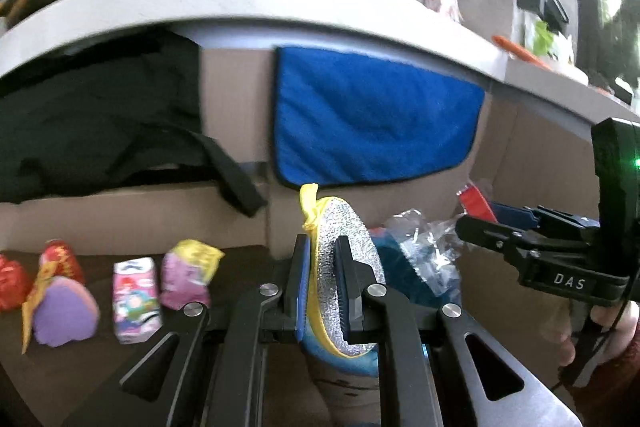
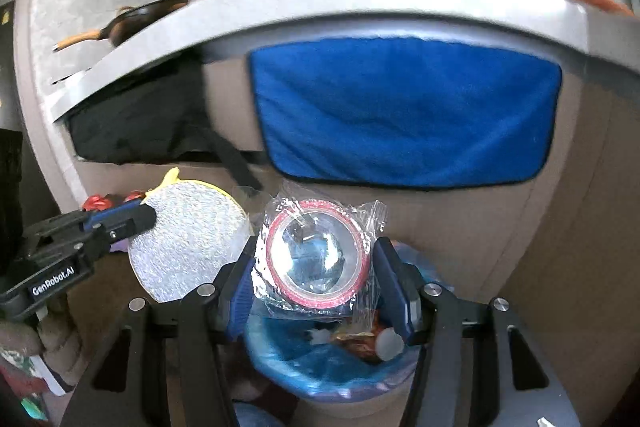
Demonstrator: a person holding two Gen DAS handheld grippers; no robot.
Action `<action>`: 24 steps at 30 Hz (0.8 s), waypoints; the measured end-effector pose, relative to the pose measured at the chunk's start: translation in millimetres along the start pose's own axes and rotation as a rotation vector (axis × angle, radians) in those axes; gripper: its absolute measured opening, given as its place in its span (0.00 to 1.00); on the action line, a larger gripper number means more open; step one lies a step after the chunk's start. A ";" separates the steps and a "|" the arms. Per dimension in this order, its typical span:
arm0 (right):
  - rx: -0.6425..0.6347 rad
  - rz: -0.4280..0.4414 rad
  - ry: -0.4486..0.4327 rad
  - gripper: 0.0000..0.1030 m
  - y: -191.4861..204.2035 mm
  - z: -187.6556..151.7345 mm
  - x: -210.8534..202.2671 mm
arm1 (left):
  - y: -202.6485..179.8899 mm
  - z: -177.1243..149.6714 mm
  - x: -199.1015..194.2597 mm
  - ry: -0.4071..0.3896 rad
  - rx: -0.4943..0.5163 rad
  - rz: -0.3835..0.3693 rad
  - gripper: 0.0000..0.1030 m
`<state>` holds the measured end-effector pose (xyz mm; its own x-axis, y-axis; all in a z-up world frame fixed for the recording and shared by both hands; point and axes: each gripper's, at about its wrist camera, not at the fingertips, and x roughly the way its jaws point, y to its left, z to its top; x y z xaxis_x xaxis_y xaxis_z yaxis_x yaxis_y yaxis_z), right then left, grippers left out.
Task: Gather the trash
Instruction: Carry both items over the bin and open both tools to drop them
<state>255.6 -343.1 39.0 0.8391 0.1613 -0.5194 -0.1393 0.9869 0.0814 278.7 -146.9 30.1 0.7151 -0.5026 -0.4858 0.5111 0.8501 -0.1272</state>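
Left tongs (image 1: 326, 287): fully closed, pinching silver scrub pad (image 1: 344, 267) edge-on, yellow rim showing.
Right tongs (image 2: 316, 281): about half open, jaws pressed on wrapped tape roll (image 2: 316, 251), held above bin (image 2: 320, 367) with blue liner.
Risk: loose crinkled wrap may slide in pads; roll could drop outside bin rim. Pad held near one edge; could pivot or fall short of bin.
Uncollected wrappers (image 1: 136, 303) remain on dark surface (image 1: 236, 259).
Hidden: bin depth and lower contents; background blurred.
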 end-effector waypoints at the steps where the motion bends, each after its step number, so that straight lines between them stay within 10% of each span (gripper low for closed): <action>1: 0.011 -0.003 0.007 0.51 -7.6 -2.9 5.4 | -3.3 -0.3 9.3 0.014 0.004 -0.002 0.12; 24: 0.136 0.032 0.143 0.51 -56.8 -41.1 90.4 | 3.5 -27.7 99.6 0.208 -0.065 -0.032 0.12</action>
<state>317.8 -384.7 -47.5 0.7510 0.2000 -0.6292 -0.0842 0.9742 0.2092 338.4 -189.7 -42.7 0.5818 -0.4924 -0.6474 0.4958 0.8457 -0.1976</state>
